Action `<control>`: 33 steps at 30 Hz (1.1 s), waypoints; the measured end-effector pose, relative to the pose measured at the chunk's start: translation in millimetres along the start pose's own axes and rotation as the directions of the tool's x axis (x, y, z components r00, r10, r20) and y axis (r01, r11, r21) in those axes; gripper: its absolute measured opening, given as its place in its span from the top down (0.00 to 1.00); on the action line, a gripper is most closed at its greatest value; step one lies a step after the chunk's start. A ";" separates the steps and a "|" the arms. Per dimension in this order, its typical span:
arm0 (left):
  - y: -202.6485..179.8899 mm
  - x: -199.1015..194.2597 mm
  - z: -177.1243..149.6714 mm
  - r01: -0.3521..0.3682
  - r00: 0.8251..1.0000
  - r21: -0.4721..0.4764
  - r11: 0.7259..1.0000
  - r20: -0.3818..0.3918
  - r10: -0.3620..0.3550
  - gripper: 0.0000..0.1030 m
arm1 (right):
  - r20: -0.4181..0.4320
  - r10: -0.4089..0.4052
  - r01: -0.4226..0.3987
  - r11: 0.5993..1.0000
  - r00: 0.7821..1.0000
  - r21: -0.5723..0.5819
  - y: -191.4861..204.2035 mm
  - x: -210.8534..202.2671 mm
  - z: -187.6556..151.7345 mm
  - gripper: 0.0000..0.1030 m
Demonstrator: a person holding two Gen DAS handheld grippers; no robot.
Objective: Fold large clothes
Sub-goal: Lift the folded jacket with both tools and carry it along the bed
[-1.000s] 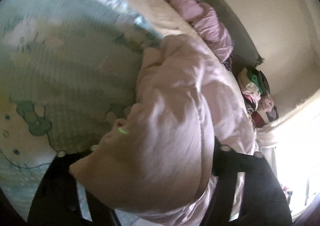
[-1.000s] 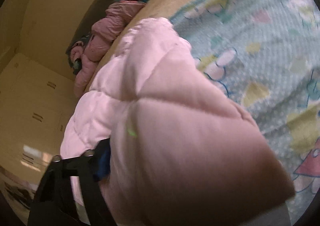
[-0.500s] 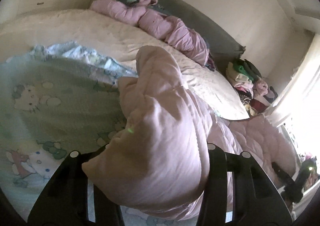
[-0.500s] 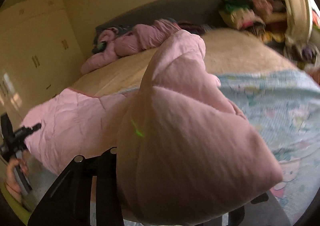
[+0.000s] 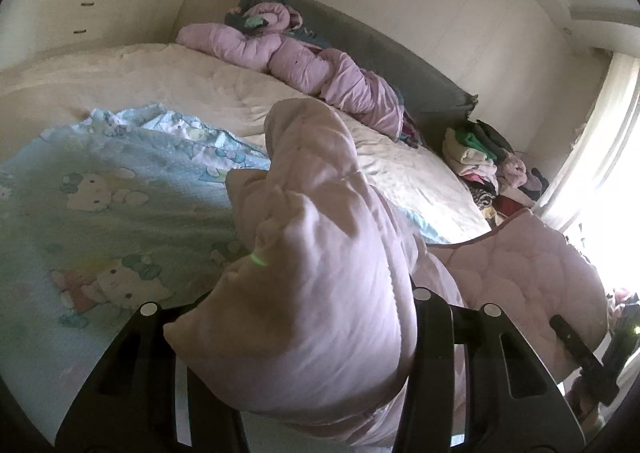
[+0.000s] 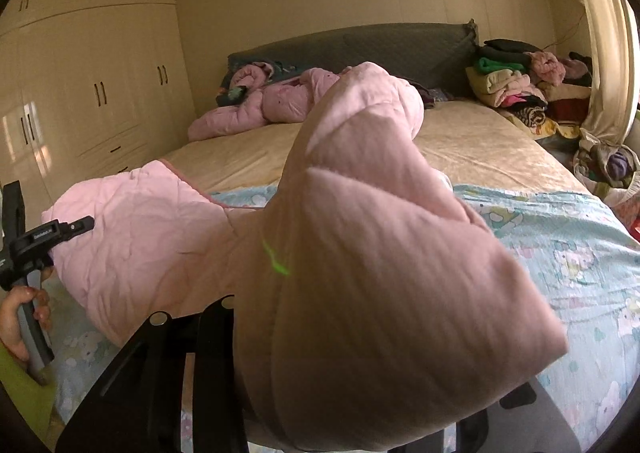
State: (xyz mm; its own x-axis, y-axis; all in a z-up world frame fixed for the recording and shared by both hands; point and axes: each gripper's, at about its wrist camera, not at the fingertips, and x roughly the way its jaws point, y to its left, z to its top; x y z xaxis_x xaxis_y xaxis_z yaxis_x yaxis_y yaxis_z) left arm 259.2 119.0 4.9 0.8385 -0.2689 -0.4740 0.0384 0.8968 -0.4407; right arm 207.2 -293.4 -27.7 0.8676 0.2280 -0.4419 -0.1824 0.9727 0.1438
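Ahead, bunched pink quilt (image 6: 380, 273) hides bed (image 6: 480, 145) and clothes pile (image 6: 516, 85).

Bare cream mattress (image 6: 472, 141) beyond bunched pink quilt (image 6: 380, 253)

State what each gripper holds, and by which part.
Both clamp the same pink quilted garment: the left gripper on a bunched fold at one end, the right gripper on a bunched fold at the other.
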 end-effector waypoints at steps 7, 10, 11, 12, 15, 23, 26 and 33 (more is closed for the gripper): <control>2.6 -18.3 -12.5 -0.009 1.000 0.015 1.000 0.009 0.009 0.65 | 0.011 0.004 -0.004 1.000 1.000 0.018 -4.0 -15.8 -8.6 0.66; 5.1 -23.0 -16.1 -0.015 1.000 0.021 1.000 0.012 0.014 0.65 | 0.015 0.000 -0.001 1.000 1.000 0.022 -6.1 -18.9 -9.6 0.66; 6.6 -24.1 -18.0 -0.019 1.000 0.023 1.000 0.012 0.019 0.64 | 0.015 -0.003 0.002 1.000 1.000 0.020 -7.1 -19.4 -9.4 0.66; 9.2 -25.2 -19.9 -0.022 1.000 0.021 1.000 0.010 0.022 0.64 | 0.015 -0.004 0.003 1.000 1.000 0.024 -10.1 -17.5 -7.6 0.66; 15.7 -25.6 -23.3 -0.037 0.999 0.012 0.999 0.001 0.037 0.64 | 0.015 0.000 0.000 0.999 1.000 0.036 -8.3 -22.8 -10.8 0.66; 27.3 -26.5 -28.9 -0.054 0.998 -0.003 0.999 -0.023 0.054 0.64 | 0.011 0.030 -0.031 0.995 0.999 0.092 -18.6 -26.1 -7.3 0.66; 28.9 -29.8 -33.4 -0.055 0.998 0.001 0.998 -0.026 0.055 0.64 | -0.008 0.028 -0.027 0.989 1.000 0.142 -28.2 -26.0 -10.6 0.66; 30.4 -29.5 -36.9 -0.061 0.997 0.016 0.998 -0.045 0.062 0.64 | -0.058 0.044 -0.024 0.950 0.997 0.310 -59.6 -22.5 -29.3 0.66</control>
State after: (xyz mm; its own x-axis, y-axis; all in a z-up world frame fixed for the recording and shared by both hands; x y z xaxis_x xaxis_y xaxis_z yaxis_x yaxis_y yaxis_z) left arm 215.6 141.2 -22.7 0.8137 -0.2285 -0.5344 -0.0045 0.9170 -0.3990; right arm 185.0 -355.2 -52.3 0.8305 0.2727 -0.4856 -0.0506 0.9053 0.4218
